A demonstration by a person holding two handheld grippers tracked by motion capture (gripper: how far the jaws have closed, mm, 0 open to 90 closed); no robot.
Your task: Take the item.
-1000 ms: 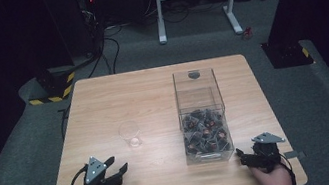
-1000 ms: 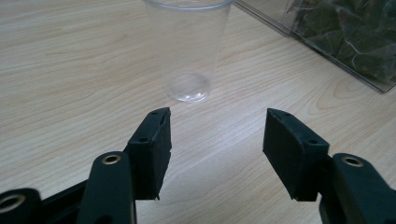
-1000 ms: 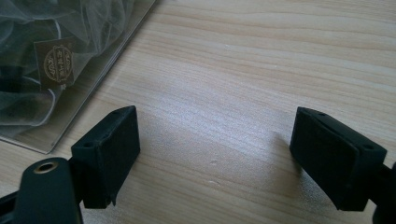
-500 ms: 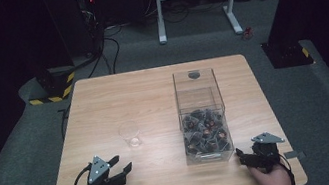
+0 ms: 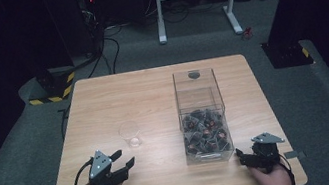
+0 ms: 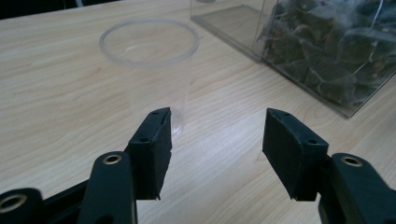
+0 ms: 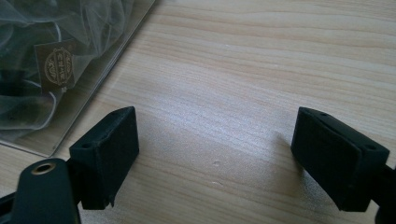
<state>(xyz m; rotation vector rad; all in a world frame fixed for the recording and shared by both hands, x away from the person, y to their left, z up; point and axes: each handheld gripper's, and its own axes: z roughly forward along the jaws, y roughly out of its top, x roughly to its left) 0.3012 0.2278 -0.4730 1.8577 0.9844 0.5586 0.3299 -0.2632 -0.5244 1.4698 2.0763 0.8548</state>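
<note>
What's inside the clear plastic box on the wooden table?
The clear plastic box holds a heap of dark mesh tea bags with strings and paper tags, piled at its near end. Lower bags are covered by those on top.

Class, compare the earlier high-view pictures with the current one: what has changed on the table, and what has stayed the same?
The left gripper has shifted slightly, jaws open and holding nothing. The right gripper, the clear cup and the clear box of tea bags stayed where they were.
</note>
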